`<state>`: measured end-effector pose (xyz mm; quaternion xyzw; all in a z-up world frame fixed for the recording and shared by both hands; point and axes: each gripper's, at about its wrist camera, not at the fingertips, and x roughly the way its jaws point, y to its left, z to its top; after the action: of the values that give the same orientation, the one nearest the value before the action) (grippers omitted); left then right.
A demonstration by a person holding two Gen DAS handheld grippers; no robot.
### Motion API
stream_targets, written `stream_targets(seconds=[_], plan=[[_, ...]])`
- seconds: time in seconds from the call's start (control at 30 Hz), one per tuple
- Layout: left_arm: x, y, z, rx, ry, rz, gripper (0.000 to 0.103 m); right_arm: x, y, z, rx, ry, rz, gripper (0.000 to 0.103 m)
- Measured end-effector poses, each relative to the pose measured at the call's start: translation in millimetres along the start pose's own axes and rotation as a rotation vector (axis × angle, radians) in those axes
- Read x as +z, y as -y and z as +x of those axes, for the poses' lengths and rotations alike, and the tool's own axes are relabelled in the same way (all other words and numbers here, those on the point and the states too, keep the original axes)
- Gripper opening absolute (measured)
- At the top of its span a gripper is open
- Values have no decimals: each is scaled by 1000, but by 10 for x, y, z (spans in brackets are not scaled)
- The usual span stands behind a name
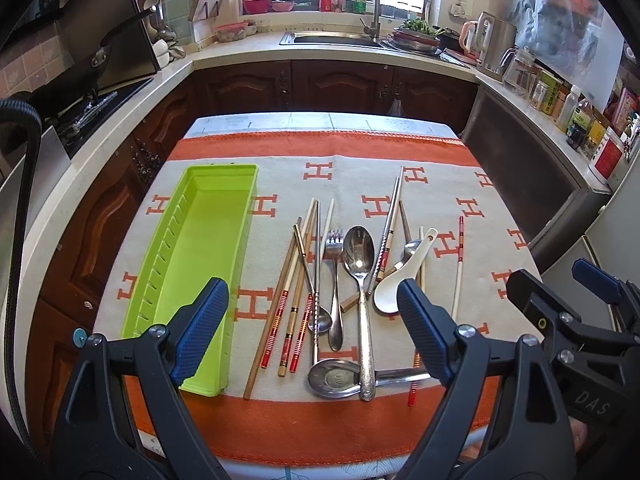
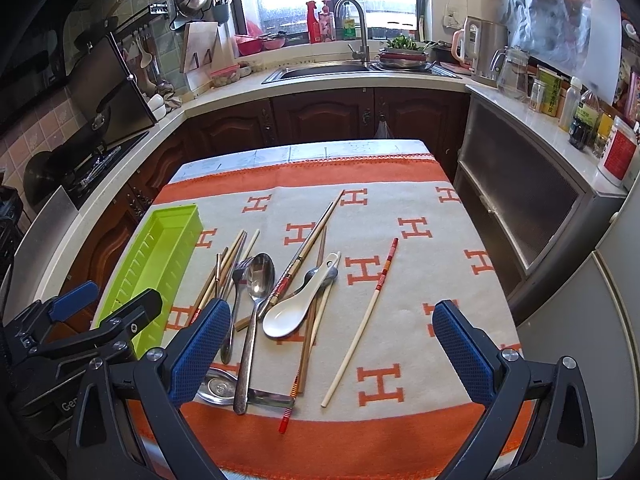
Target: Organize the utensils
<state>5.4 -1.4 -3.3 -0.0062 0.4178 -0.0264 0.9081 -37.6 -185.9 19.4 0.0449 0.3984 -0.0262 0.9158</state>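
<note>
A lime green utensil tray [image 1: 200,248] [image 2: 156,256] lies empty on the left of the cloth-covered table [image 1: 360,160]. To its right is a loose pile: several chopsticks [image 1: 280,312], a fork [image 1: 335,280], a large steel spoon [image 1: 360,264] [image 2: 258,280], a white ceramic spoon [image 1: 394,284] [image 2: 296,308], a flat steel spoon [image 1: 336,378] and a lone cream chopstick [image 2: 360,332]. My left gripper [image 1: 312,332] is open above the near edge, over the pile. My right gripper [image 2: 332,348] is open beside it, empty.
The table stands in a kitchen. A stove [image 2: 100,160] and counter run along the left, a sink [image 2: 320,70] at the back, and a counter with a kettle [image 2: 480,52] and bottles [image 2: 576,104] on the right. A fridge [image 2: 616,280] is at the near right.
</note>
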Motion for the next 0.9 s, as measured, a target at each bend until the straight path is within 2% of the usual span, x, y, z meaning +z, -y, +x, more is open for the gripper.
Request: stream_targets(seconds=[0.2,0.3,0.4,0.57,0.77,0.9], plan=[[17,36,45,-13,-23,13,85,5,76,-35,33,4,5,103],[34,57,67,-47,-34,25,85,7,124,-24,46,0,21,100],[58,90,100,-67,-41,38,85,9,205,14,66,-17,43,96],[105,175,170,-94,-50,80,84,22,308,91,95,-54,73,82],[262,265,309,-112,-28,120,83,117,512,285,115,-104,126,76],[361,342,541,-120,-56,134,81,175,678,473,110,-139,164,71]])
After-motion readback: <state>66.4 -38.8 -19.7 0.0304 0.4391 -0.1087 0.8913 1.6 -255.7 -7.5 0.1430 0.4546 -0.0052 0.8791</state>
